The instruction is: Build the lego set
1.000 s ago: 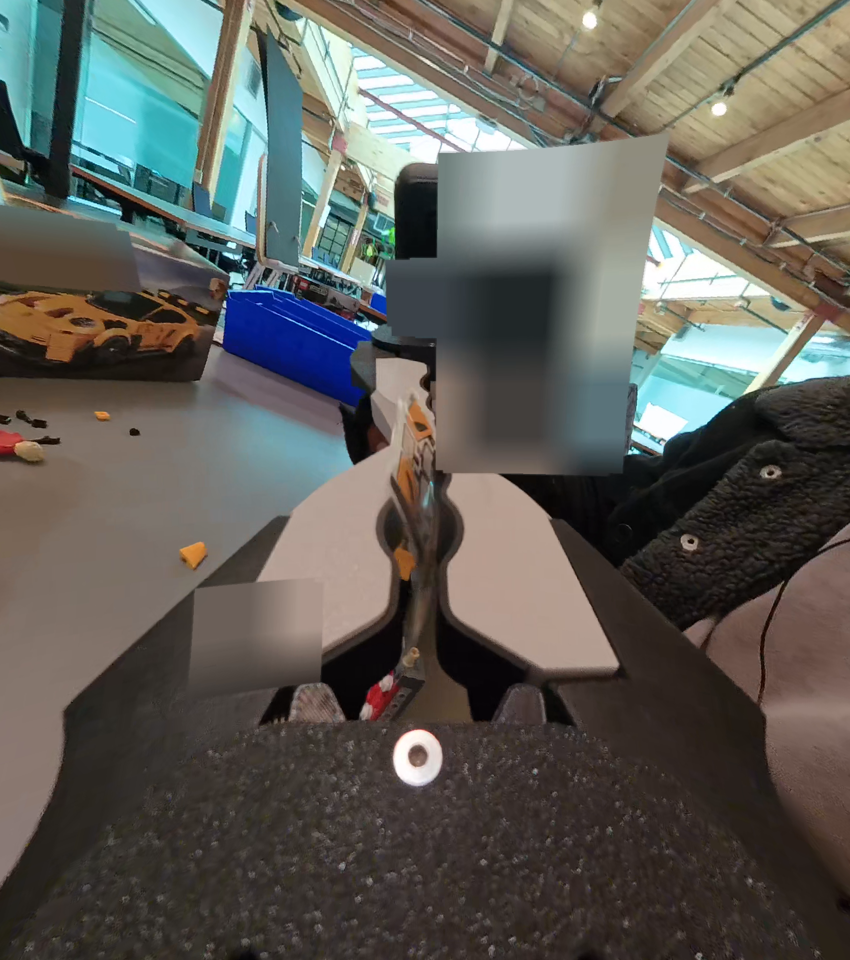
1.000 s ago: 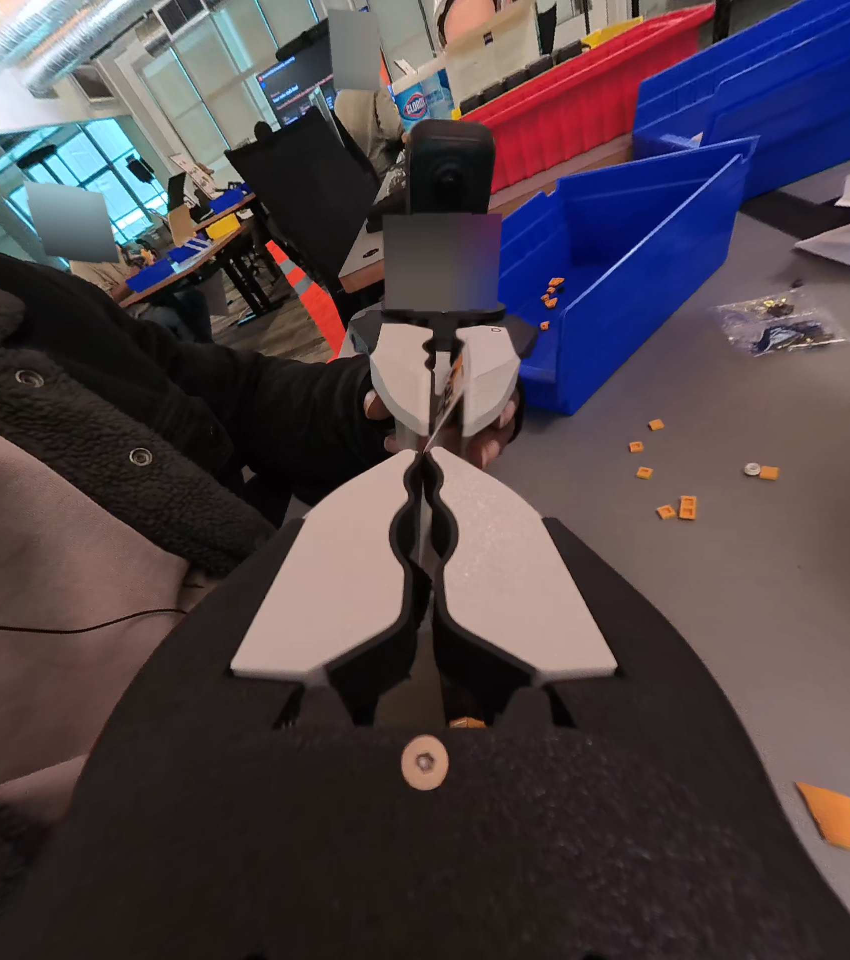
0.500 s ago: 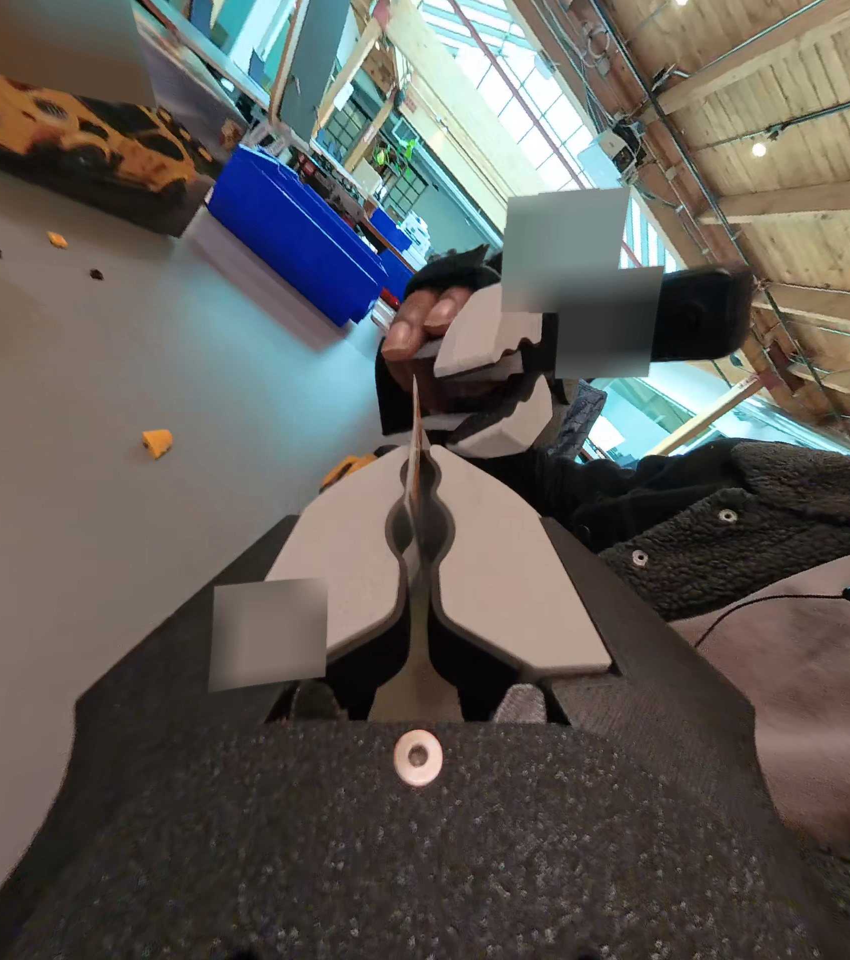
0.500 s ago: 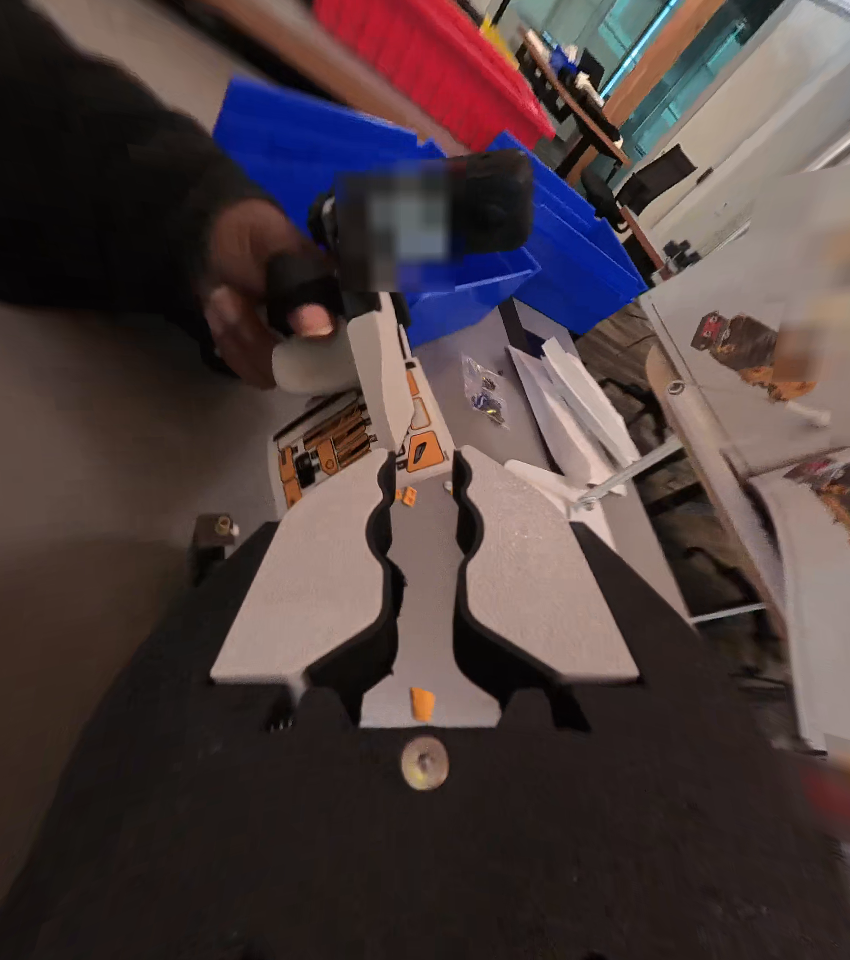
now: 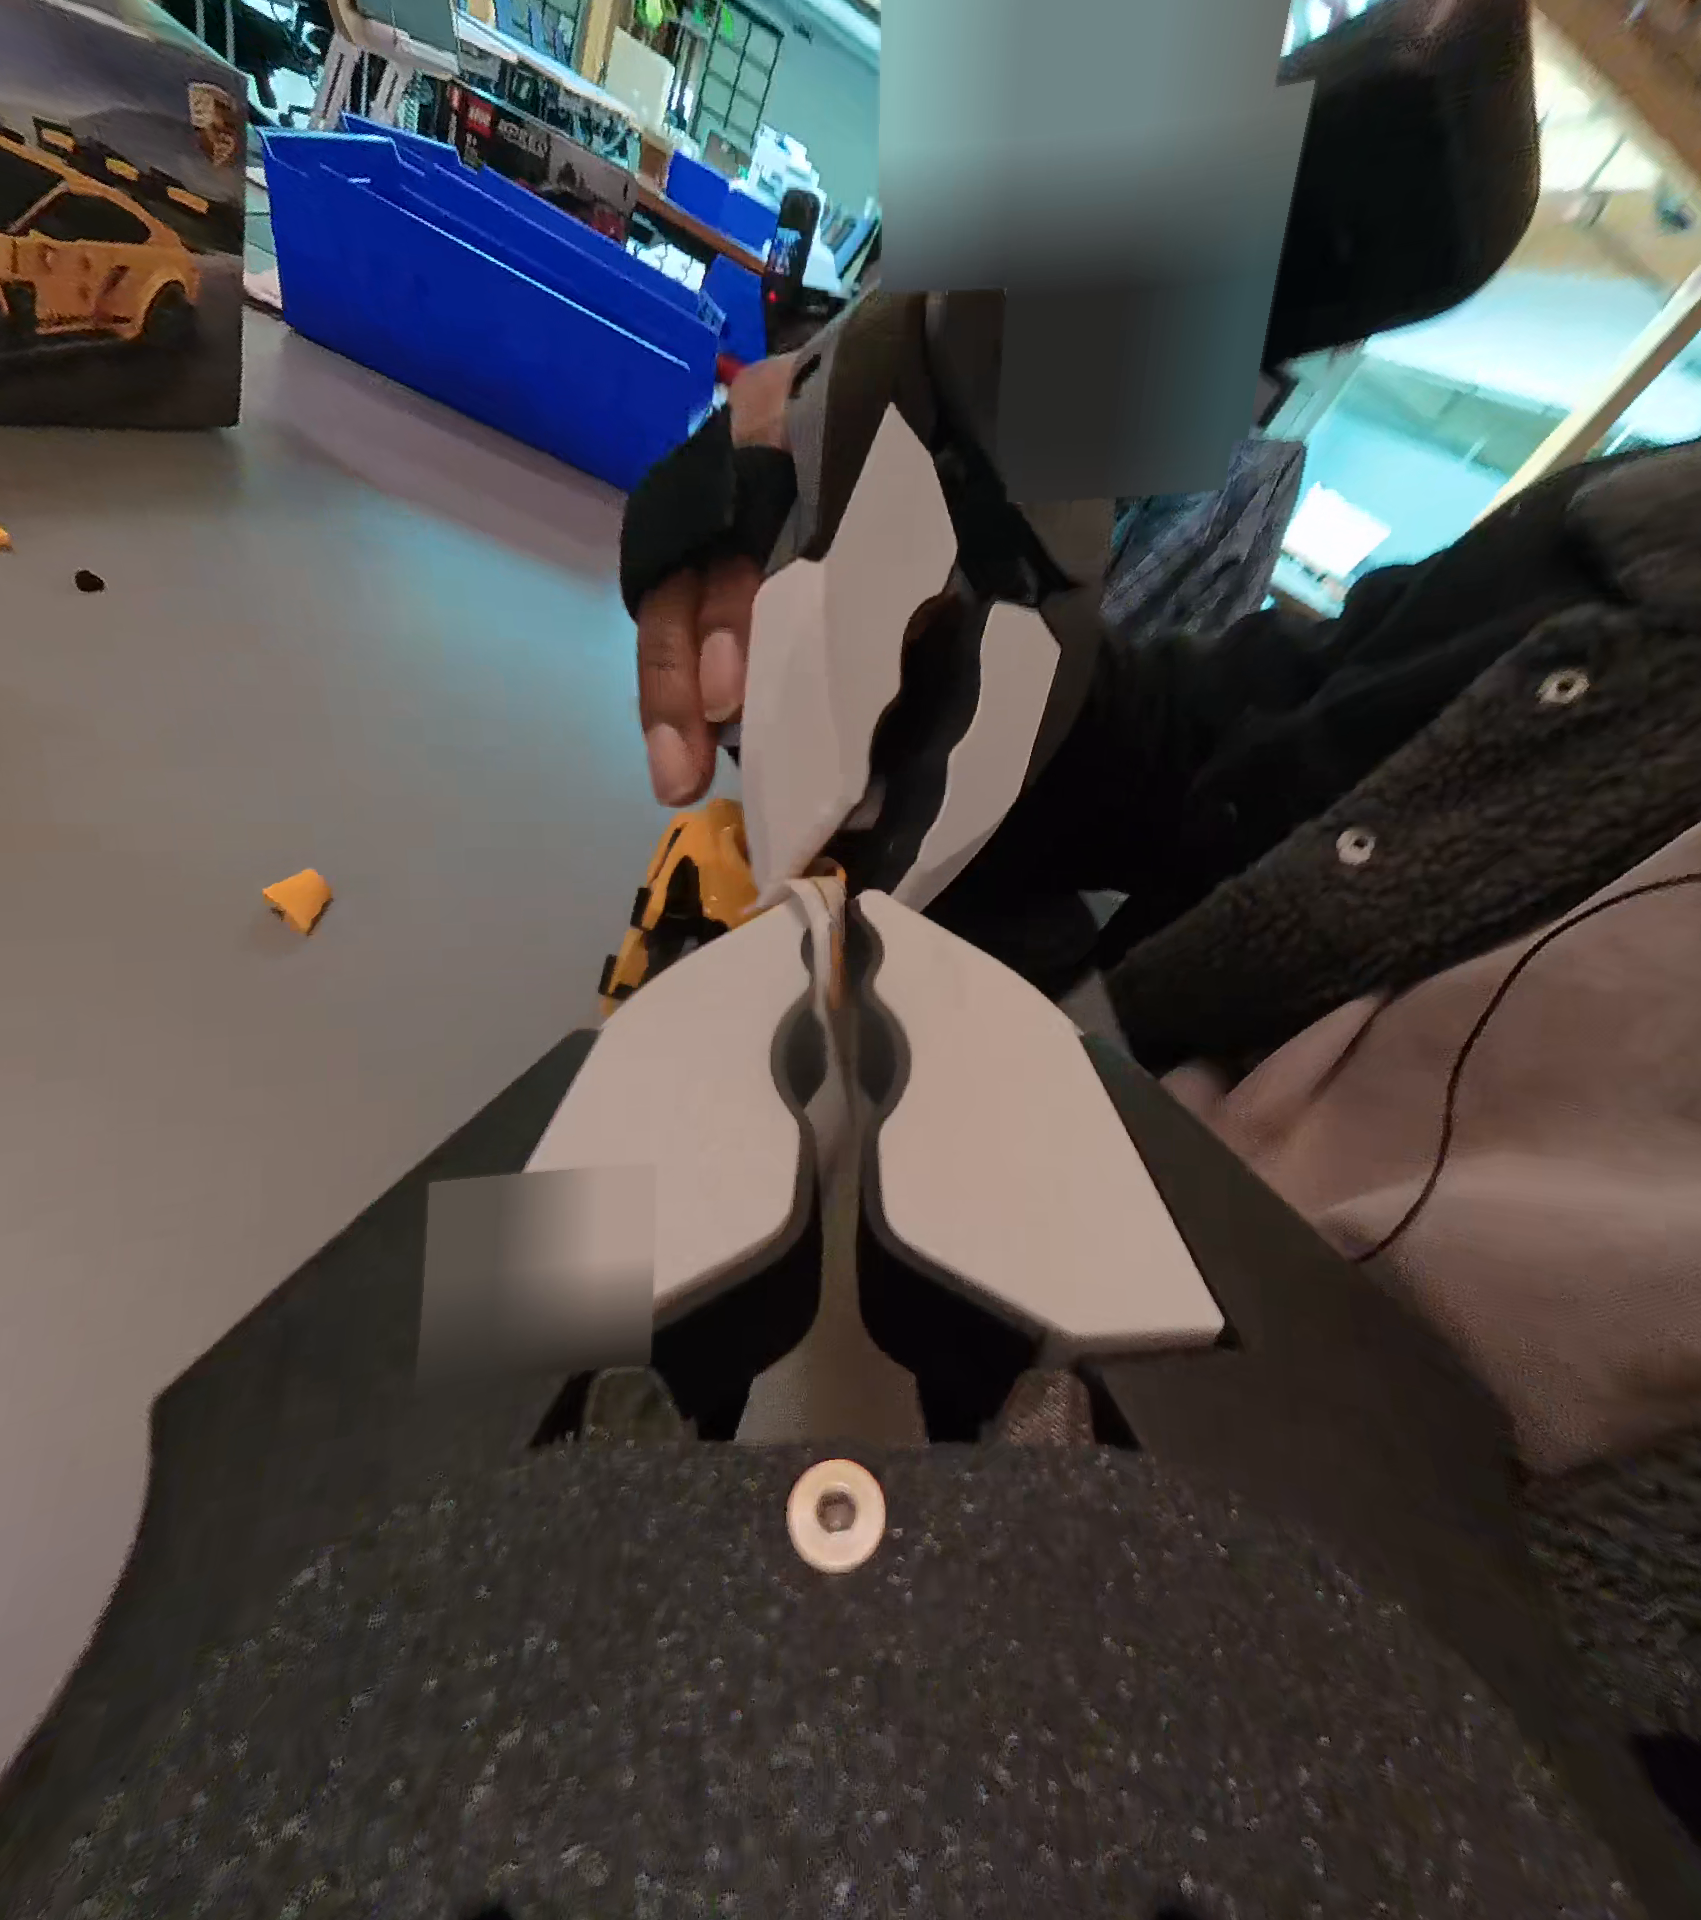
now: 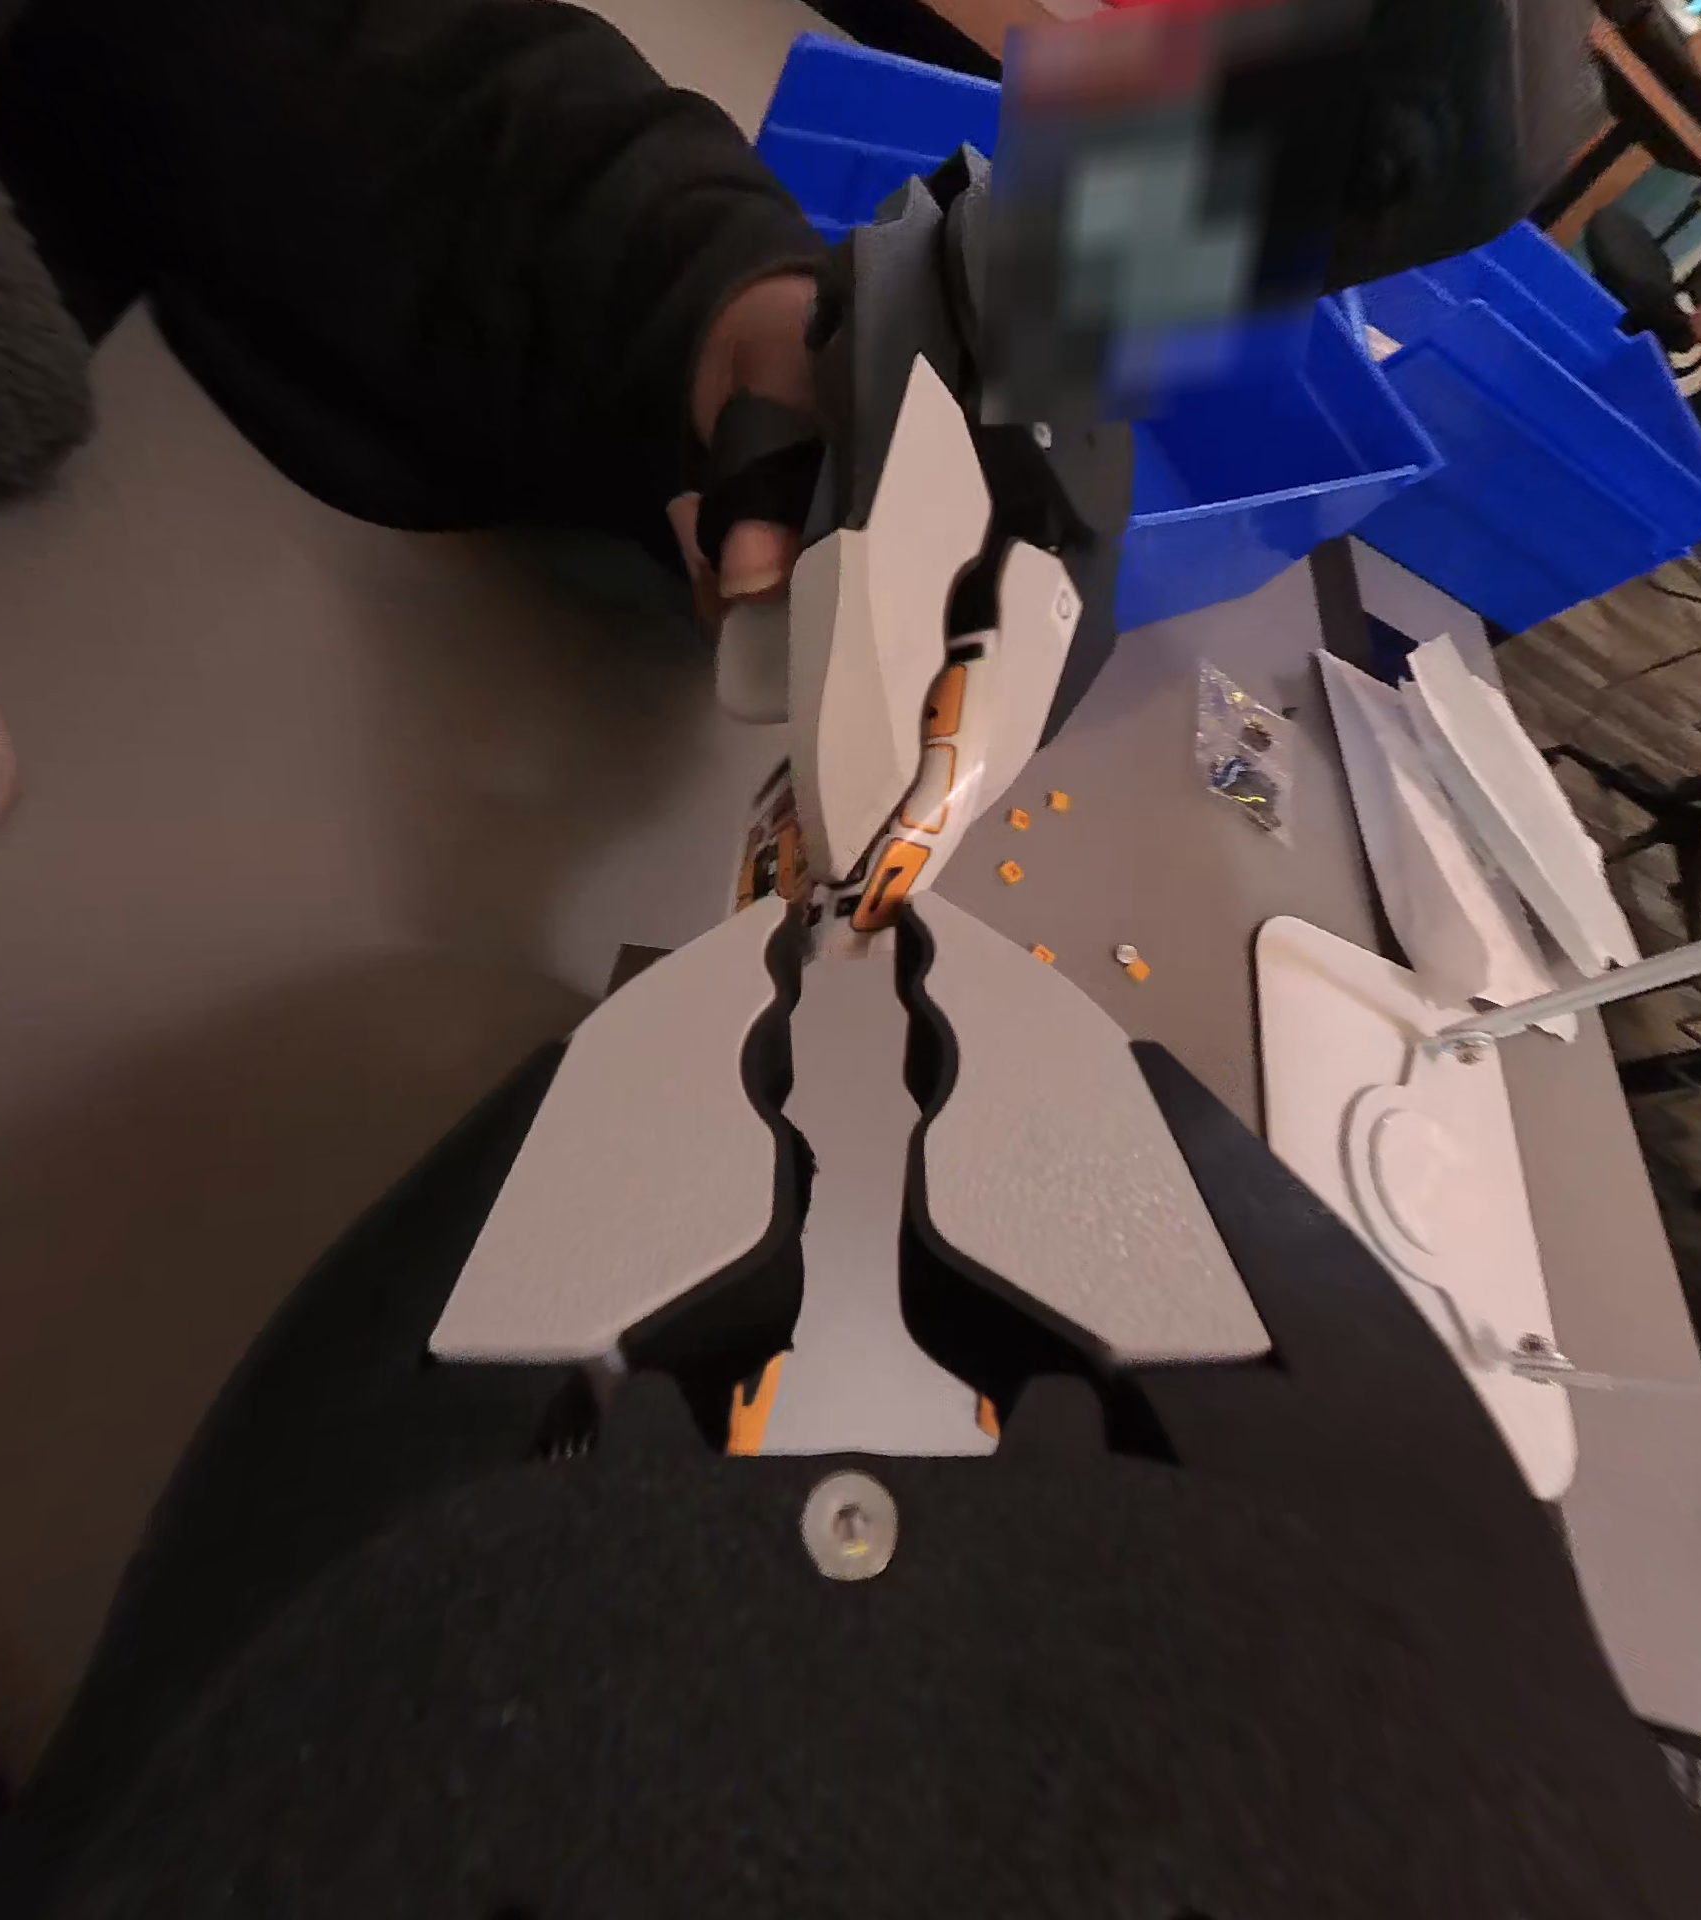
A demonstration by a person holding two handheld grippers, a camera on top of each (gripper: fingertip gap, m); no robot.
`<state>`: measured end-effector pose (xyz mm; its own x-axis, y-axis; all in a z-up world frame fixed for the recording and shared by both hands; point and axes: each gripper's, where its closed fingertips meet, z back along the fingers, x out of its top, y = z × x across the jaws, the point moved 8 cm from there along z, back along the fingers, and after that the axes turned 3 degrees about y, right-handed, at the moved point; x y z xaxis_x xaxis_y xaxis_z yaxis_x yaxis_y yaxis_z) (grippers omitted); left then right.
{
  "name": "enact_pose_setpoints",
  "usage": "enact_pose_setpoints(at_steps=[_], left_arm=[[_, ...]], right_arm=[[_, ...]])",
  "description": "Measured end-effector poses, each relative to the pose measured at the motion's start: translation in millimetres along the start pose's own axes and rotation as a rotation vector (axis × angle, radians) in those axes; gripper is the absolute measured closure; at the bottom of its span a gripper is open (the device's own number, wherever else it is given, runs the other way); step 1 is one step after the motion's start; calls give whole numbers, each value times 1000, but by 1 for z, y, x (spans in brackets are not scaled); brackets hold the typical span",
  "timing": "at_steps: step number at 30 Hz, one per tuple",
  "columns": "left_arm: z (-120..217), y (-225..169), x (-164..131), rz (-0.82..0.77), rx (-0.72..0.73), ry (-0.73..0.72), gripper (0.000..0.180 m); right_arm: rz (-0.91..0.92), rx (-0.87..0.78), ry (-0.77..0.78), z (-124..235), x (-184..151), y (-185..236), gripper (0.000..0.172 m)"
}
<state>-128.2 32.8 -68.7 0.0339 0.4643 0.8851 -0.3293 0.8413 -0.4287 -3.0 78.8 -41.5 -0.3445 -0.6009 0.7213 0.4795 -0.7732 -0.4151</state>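
Sticker sheet [image 6: 893,894], white with orange decals, is pinched in the left tool [image 5: 830,925], jaws pressed together on it. Right tool [image 6: 851,925] is spread, tips straddling the sheet's free end, not clamping. Both hang over the desk [image 5: 202,727] by the person's edge, with a yellow toy car [image 5: 690,883] just behind.

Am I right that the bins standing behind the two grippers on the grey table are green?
Not quite: the bins are blue, not green, as the right wrist view shows plainly. The rest holds: they stand on the grey table behind the left gripper and the right gripper.
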Motion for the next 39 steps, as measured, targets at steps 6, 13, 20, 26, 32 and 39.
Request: enact_pose_setpoints(at_steps=[6, 13, 20, 26, 32, 39], left_arm=[[-3, -9, -2, -182, 44, 52, 180], [-7, -16, -6, -443, 166, 97, 180], [-10, -18, -9, -580, 256, 163, 180], [-13, -17, -12, -697, 346, 241, 180], [-16, -15, -16, -783, 419, 328, 180], [-15, -14, -15, -785, 437, 345, 180]], right_arm=[[-24, 55, -20, 1, 2, 2, 163], [-68, 106, -16, 1, -1, 1, 167], [-77, 125, 24, -2, -4, 1, 170], [-54, 119, 67, -6, -9, 3, 171], [-31, 115, 110, -9, -14, 4, 170], [-7, 99, 123, -11, -14, 5, 171]])
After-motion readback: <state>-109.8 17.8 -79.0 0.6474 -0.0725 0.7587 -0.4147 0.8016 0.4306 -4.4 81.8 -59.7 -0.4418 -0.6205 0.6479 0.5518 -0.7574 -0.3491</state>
